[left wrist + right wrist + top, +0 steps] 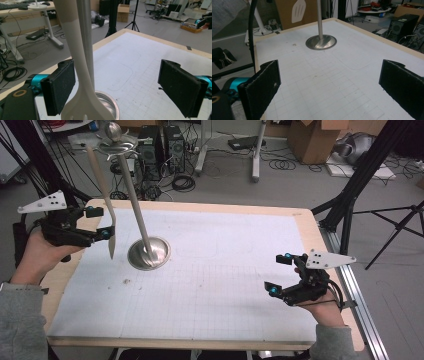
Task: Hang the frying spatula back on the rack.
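Left tool (117,90) gapes wide, its pad beside the hanging spatula (80,82), gripping nothing.

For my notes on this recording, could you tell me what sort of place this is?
Most likely a lab or workshop: computer towers and loose cables on the floor, camera tripods around the table, and cardboard boxes behind.

I lose the spatula (82,100) blade off the bottom edge in my left gripper view, and its handle and the stand's pole (86,37) run off the top.
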